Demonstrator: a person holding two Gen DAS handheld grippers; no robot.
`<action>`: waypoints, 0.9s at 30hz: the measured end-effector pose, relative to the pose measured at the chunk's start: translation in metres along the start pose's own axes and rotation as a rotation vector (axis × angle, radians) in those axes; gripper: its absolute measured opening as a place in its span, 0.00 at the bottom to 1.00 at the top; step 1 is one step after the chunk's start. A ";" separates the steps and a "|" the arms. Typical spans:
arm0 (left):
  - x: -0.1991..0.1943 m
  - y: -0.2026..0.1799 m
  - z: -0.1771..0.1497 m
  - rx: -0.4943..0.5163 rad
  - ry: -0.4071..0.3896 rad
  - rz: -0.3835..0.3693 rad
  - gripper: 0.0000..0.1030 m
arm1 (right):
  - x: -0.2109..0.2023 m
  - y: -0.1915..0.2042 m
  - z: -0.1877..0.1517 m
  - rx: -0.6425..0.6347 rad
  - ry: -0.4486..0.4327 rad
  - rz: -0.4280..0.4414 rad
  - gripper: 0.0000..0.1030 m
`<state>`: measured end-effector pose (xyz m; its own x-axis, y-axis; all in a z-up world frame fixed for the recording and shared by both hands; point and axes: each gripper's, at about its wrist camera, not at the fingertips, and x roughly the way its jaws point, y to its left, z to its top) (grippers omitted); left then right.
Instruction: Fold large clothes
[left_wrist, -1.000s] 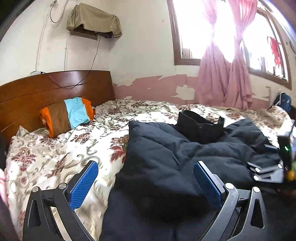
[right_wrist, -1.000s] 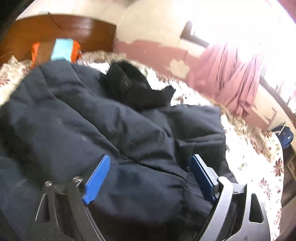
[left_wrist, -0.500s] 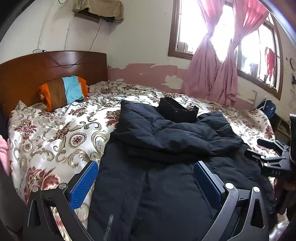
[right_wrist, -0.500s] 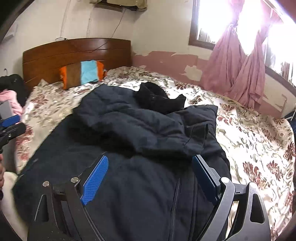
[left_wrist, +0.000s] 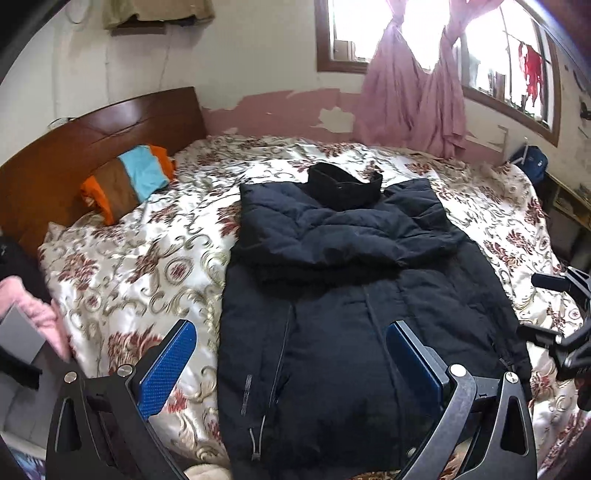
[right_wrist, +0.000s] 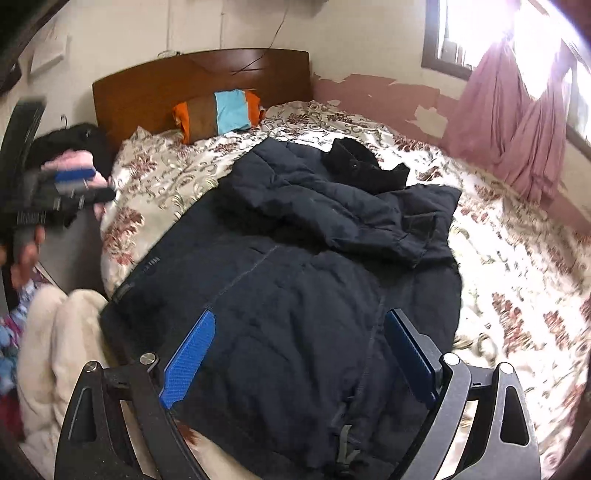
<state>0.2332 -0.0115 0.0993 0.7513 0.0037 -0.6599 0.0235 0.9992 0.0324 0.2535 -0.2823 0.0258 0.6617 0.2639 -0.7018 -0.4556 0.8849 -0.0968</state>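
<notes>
A large dark navy padded jacket (left_wrist: 351, 295) lies flat on the flowered bedspread (left_wrist: 140, 258), collar (left_wrist: 343, 184) toward the far wall, both sleeves folded across the chest. It also shows in the right wrist view (right_wrist: 295, 266). My left gripper (left_wrist: 291, 365) is open and empty, held above the jacket's lower left part near the bed's front edge. My right gripper (right_wrist: 299, 354) is open and empty above the jacket's hem. The right gripper shows at the right edge of the left wrist view (left_wrist: 561, 317), the left gripper blurred at the left of the right wrist view (right_wrist: 55, 195).
A striped orange, brown and blue pillow (left_wrist: 129, 181) leans on the wooden headboard (left_wrist: 92, 133). Pink curtains (left_wrist: 413, 88) hang at the window. Pink and dark clothes (right_wrist: 74, 155) are piled left of the bed. A cream fleece blanket (right_wrist: 55, 350) lies by the near bed edge.
Both grippers have pulled back and up from the jacket toward the bed's near edge. The sleeves now lie folded across the chest and the whole jacket is in view.
</notes>
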 end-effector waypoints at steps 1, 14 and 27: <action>0.005 -0.001 0.009 0.013 0.001 0.001 1.00 | 0.002 -0.003 0.002 -0.004 0.001 -0.006 0.87; 0.174 0.029 0.141 0.004 0.026 -0.030 1.00 | 0.122 -0.133 0.099 0.443 -0.079 0.038 0.88; 0.377 0.019 0.253 -0.096 -0.059 -0.229 1.00 | 0.329 -0.216 0.209 0.739 -0.144 -0.037 0.74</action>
<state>0.6841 -0.0008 0.0410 0.7711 -0.2222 -0.5967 0.1364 0.9730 -0.1860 0.6940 -0.3067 -0.0366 0.7634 0.2314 -0.6031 0.0535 0.9078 0.4160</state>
